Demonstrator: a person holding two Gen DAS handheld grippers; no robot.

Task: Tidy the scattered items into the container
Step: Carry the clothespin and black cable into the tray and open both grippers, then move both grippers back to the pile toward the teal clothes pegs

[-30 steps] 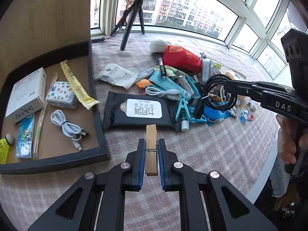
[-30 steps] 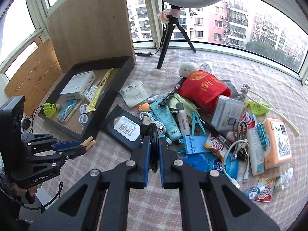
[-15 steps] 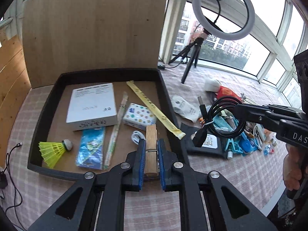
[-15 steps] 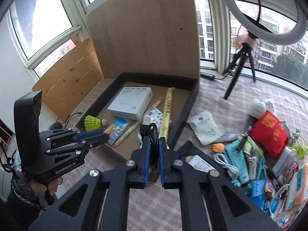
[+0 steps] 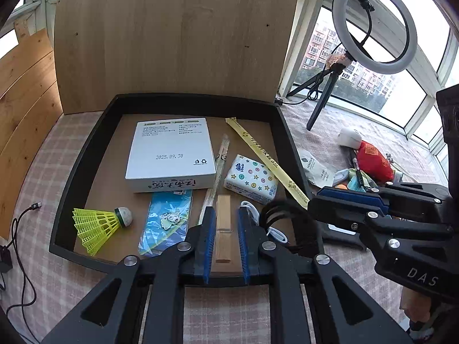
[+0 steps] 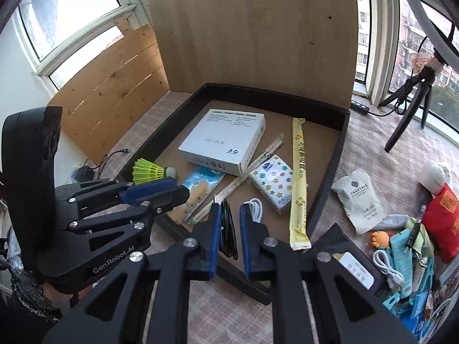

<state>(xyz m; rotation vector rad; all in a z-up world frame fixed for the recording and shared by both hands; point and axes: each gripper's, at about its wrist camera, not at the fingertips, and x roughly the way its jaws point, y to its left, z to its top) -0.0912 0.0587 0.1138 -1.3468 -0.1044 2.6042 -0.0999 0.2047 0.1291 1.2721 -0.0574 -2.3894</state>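
A wooden clothespin (image 5: 223, 228) is being framed, untouched, between the parted fingers of the left gripper (image 5: 223, 223) over the black tray (image 5: 71, 172), while a coiled black cable (image 6: 228, 229) is being loosely flanked by the right gripper (image 6: 229, 223) beside it.

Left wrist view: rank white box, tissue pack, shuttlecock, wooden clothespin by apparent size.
1. white box, clearly largest.
2. tissue pack and shuttlecock: look alike, not ranked.
3. wooden clothespin, narrowest, though it sits nearest the camera between the left gripper jaws, which inflates it.

Yellow shuttlecock (image 5: 99, 225), white box (image 5: 170, 154), star-dotted tissue pack (image 5: 251, 179), seemingly pink-checked tablecloth (image 5: 43, 172).
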